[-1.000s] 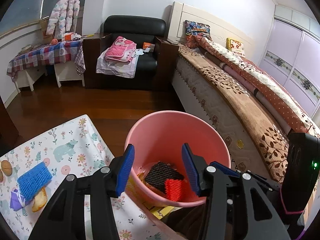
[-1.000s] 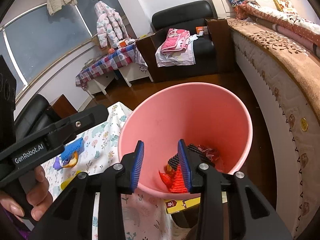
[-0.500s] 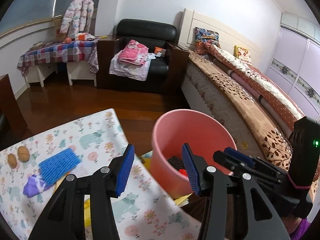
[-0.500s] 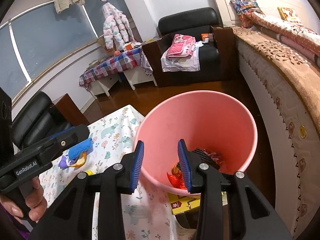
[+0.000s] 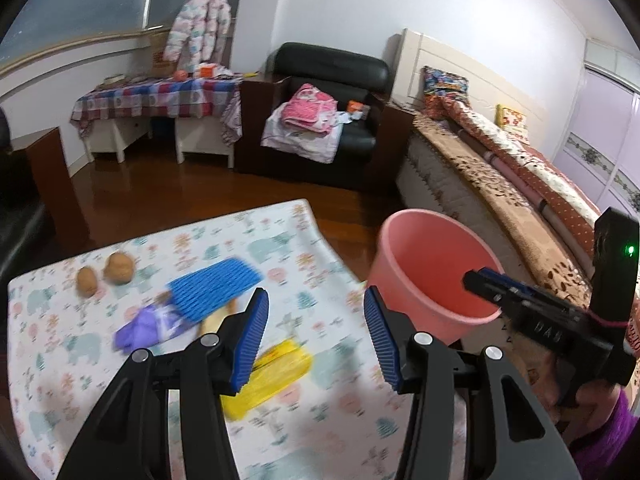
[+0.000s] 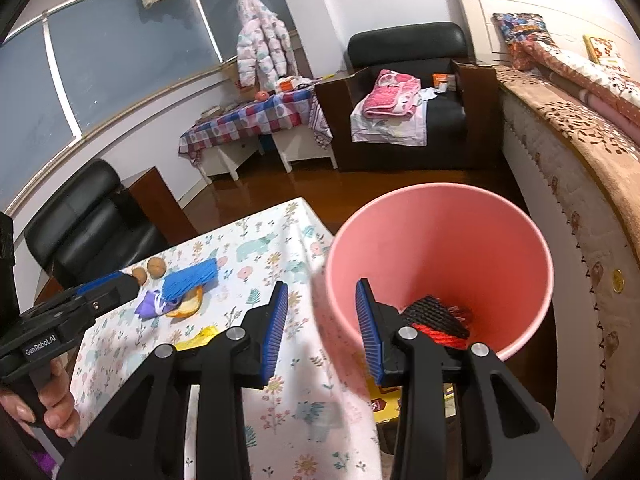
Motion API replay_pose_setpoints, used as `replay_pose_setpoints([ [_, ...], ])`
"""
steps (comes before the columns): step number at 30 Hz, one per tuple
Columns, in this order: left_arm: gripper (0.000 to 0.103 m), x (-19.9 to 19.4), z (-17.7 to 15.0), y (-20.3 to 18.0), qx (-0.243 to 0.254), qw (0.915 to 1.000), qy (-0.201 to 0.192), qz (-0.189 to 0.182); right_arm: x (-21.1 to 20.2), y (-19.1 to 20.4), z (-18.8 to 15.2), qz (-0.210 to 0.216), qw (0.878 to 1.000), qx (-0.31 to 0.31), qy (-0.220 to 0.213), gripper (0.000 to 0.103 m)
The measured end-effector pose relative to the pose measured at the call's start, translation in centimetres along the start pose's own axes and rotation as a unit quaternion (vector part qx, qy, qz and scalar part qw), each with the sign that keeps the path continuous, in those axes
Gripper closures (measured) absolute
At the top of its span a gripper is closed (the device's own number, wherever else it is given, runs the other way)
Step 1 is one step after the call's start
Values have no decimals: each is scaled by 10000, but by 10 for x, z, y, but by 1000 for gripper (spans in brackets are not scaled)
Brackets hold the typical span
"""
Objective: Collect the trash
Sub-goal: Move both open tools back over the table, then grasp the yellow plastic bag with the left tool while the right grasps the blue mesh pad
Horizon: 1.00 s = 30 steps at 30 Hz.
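We hold the left gripper (image 5: 316, 336) and right gripper (image 6: 322, 330) wide, empty. The yellow wrapper (image 5: 276, 376) looks light, crinkly; we judge its raised edge the best hold.

Left gripper (image 5: 316, 330) jaws apart over table (image 5: 280, 432); yellow wrapper (image 5: 272, 372) below; pink bin (image 5: 432, 280) right.

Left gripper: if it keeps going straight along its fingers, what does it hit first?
Probably the yellow wrapper on the table: the open left gripper points down toward it, empty. Motion blur leaves depth unclear; it could meet bare tablecloth just beyond instead.
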<state>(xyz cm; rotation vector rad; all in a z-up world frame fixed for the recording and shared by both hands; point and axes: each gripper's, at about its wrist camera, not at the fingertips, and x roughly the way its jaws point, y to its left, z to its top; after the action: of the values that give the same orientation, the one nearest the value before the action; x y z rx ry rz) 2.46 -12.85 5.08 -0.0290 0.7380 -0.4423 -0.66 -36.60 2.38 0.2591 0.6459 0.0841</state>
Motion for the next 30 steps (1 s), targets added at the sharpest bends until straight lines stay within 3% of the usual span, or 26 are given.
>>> replay_pose_setpoints([
  [6, 51, -5, -26, 37, -172, 9992, 256, 247, 13, 15, -8, 135, 9995, -122, 240, 67],
  [11, 51, 6, -48, 51, -214, 9977, 588, 241, 21, 31, -15, 232, 9983, -337, 411, 67],
  [20, 51, 44, -54, 39, 615, 9926, 1044, -21, 30, 43, -18, 310, 9968, -472, 571, 67],
  [27, 51, 68, -58, 32, 912, 9878, 1244, -192, 34, 55, -18, 627, 9938, -644, 648, 67],
  [28, 52, 70, -59, 31, 915, 9878, 1247, -204, 34, 56, -18, 659, 9935, -658, 656, 67],
  [30, 65, 72, -61, 31, 891, 9880, 1237, -253, 36, 60, -17, 704, 9928, -700, 676, 67],
])
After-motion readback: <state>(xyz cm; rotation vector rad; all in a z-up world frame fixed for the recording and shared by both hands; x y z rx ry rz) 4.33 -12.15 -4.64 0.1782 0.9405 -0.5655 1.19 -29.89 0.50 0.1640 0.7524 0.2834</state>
